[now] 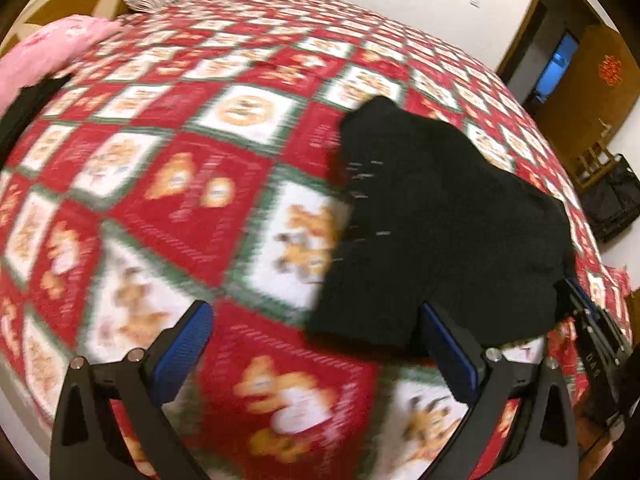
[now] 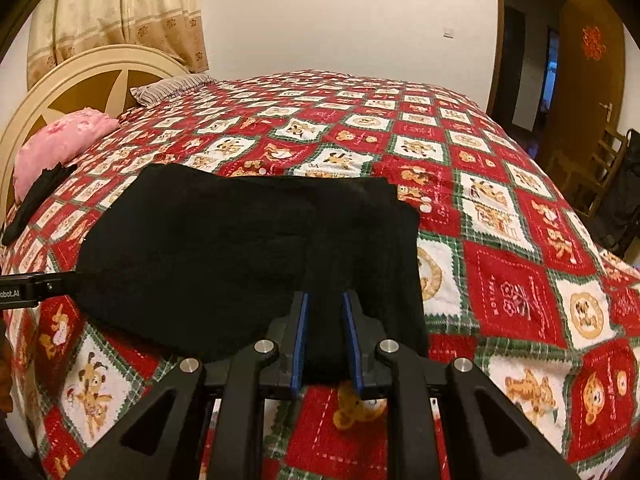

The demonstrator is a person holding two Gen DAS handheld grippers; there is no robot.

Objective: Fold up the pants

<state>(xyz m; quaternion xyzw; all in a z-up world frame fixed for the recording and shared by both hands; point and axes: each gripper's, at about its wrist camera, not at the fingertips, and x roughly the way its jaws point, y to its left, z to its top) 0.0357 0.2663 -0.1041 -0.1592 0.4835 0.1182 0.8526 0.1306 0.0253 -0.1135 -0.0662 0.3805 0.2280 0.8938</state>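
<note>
L view motion-blurred | bedspread (image 1: 168, 208) print unreadable | pants (image 2: 248, 256) folds indistinct

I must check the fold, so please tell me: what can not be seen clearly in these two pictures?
- Left wrist view: the bedspread and the edge of the pants are smeared by motion blur.
- Both views: the folds of the pants are lost, the black cloth shows no layers.
- Right wrist view: whether the right gripper pinches the cloth; its fingers hide the hem.
- Right wrist view: the left gripper is cut off by the left edge.

Blurred black pants (image 1: 432, 216) on red patchwork bedspread (image 1: 200, 208), left gripper (image 1: 316, 344) wide apart, empty
</note>
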